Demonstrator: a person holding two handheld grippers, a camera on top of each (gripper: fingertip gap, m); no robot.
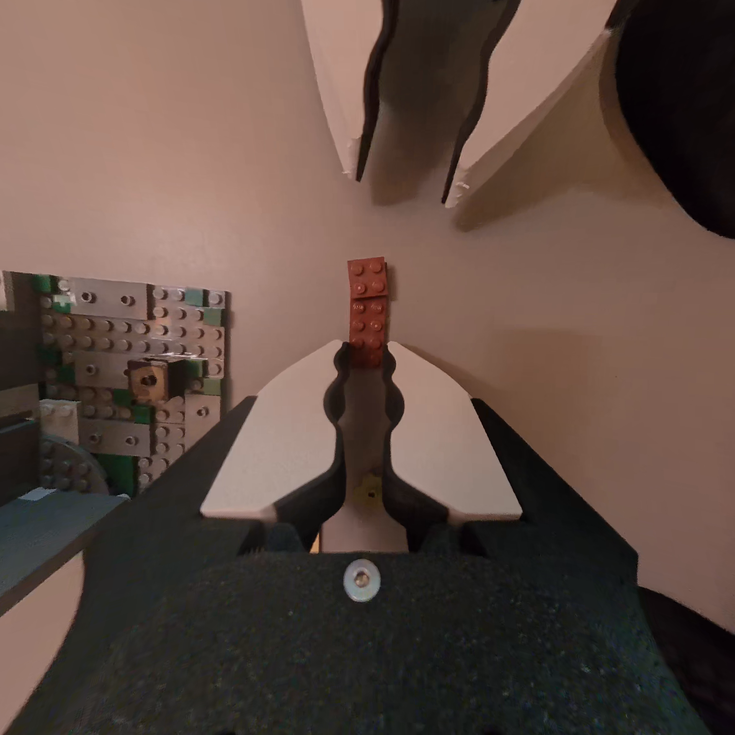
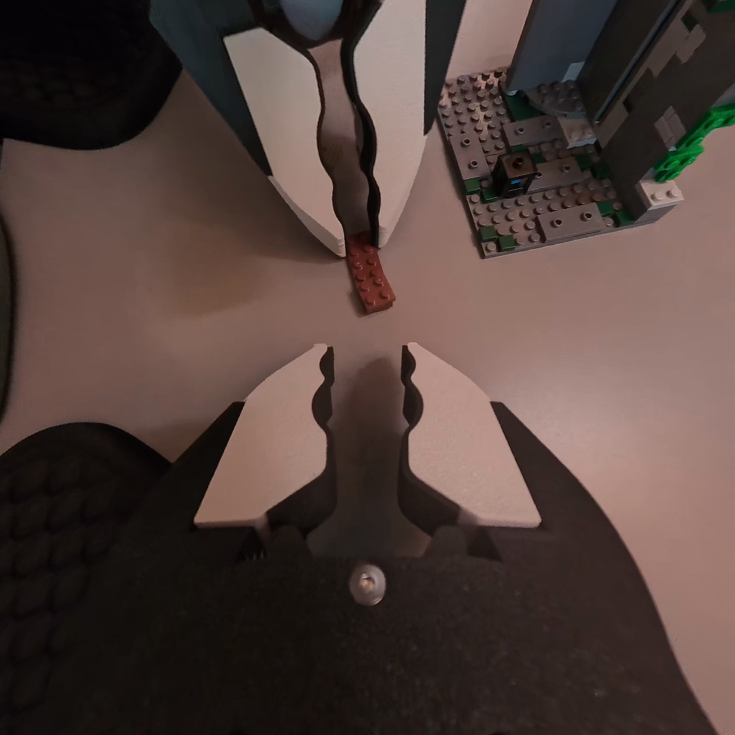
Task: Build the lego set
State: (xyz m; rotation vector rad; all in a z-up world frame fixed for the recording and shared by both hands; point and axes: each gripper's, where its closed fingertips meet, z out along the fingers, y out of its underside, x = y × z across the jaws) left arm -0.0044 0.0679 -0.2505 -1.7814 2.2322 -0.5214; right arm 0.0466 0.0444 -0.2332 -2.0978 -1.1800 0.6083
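Note:
A long reddish-brown plate (image 1: 368, 314) with a smaller brown plate stacked on its far end lies on the pale table. My left gripper (image 1: 366, 350) is shut on its near end. In the right wrist view the same brown plate (image 2: 372, 278) sticks out from the left gripper's fingertips (image 2: 360, 238). My right gripper (image 2: 366, 350) is open and empty, a short way from the plate's free end; it shows at the top of the left wrist view (image 1: 401, 187). The grey and green lego build (image 1: 131, 378) stands to the left, also in the right wrist view (image 2: 557, 187).
A small black block with a hole (image 2: 513, 175) sits on the build's grey baseplate. A tall dark grey tower (image 2: 620, 99) with bright green pieces rises at its back. Dark rounded objects (image 2: 71, 71) lie at the table's edges. A small yellowish piece (image 1: 370, 491) lies between my left fingers. My right fingertips sit around 7 centimetres from my left ones. About 7 centimetres separates my left fingertips from the small yellowish piece (image 1: 370, 491). Look for it in the right wrist view (image 2: 327, 151) too.

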